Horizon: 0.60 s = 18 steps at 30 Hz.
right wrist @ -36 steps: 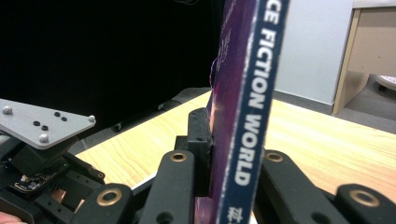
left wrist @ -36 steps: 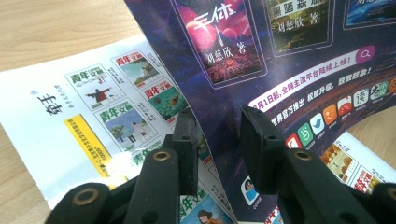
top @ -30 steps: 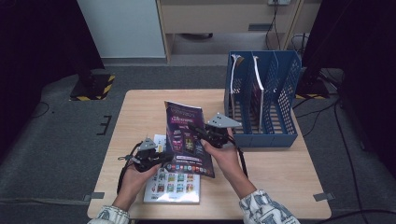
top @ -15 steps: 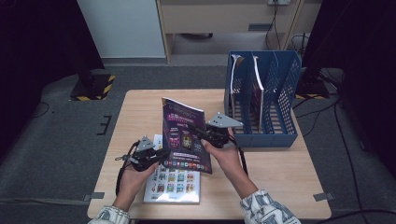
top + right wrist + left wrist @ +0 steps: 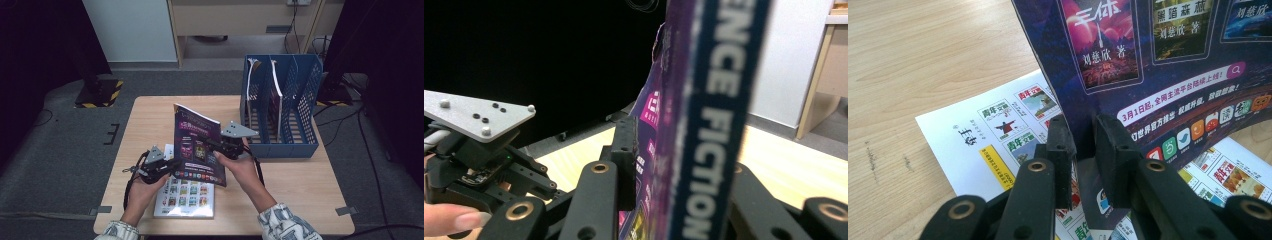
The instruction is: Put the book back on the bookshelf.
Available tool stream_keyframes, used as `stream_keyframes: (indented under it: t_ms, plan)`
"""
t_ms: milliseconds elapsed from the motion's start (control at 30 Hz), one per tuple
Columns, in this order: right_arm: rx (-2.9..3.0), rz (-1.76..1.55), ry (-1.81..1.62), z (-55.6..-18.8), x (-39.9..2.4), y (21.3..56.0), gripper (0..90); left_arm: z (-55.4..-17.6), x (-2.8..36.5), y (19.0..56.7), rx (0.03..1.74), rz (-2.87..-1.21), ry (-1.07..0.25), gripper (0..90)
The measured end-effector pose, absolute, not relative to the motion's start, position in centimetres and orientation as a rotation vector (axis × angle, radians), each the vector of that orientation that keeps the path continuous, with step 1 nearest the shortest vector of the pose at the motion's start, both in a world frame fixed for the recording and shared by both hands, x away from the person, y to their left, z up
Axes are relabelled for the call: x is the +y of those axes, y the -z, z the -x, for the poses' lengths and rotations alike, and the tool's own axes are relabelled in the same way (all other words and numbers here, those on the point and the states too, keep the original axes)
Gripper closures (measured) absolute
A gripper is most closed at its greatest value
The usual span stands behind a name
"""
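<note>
A purple magazine [image 5: 197,145] stands tilted up over the table, held at two edges. My right gripper [image 5: 216,146] is shut on its spine side; in the right gripper view the spine [image 5: 709,125] reads "FICTION" and hides one jaw of that gripper [image 5: 659,162]. My left gripper [image 5: 172,164] pinches the magazine's lower left corner. In the left gripper view the cover [image 5: 1158,60] curves down between the two jaws of my left gripper [image 5: 1083,145]. A white magazine [image 5: 185,200] lies flat under both grippers, and its cover [image 5: 973,145] has small pictures.
A blue file rack [image 5: 280,100] with several slots stands at the table's right rear and holds two upright magazines. The wooden table [image 5: 150,120] is bare at the left and back. Dark floor surrounds it. The left gripper's grey plate [image 5: 479,115] shows beyond the spine.
The purple magazine has tipped a little more upright and shifted slightly left. Both grippers have stayed at almost the same spots on it.
</note>
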State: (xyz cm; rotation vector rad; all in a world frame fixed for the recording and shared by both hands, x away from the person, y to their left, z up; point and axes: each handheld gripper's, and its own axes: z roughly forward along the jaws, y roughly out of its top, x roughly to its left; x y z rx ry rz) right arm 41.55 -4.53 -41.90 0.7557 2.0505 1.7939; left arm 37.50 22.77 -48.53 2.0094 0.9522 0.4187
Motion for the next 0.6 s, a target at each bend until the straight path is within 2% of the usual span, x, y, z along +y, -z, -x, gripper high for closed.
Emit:
stream_keyframes:
  t_ms: [267, 433, 600]
  plan:
    - [2.060, -0.769, -1.790, -41.7, -4.7, 41.7, 69.4, -37.4, 22.8, 48.3, 0.944, -2.003, -0.437, 77.4]
    - [2.063, -0.739, -1.801, -41.6, -4.7, 41.6, 80.7, -37.4, 22.9, 48.1, 0.946, -1.997, -0.460, 77.8]
    - [2.046, -0.735, -1.827, -41.7, -4.6, 41.0, 83.0, -37.2, 23.7, 47.5, 0.965, -1.935, -0.508, 80.0]
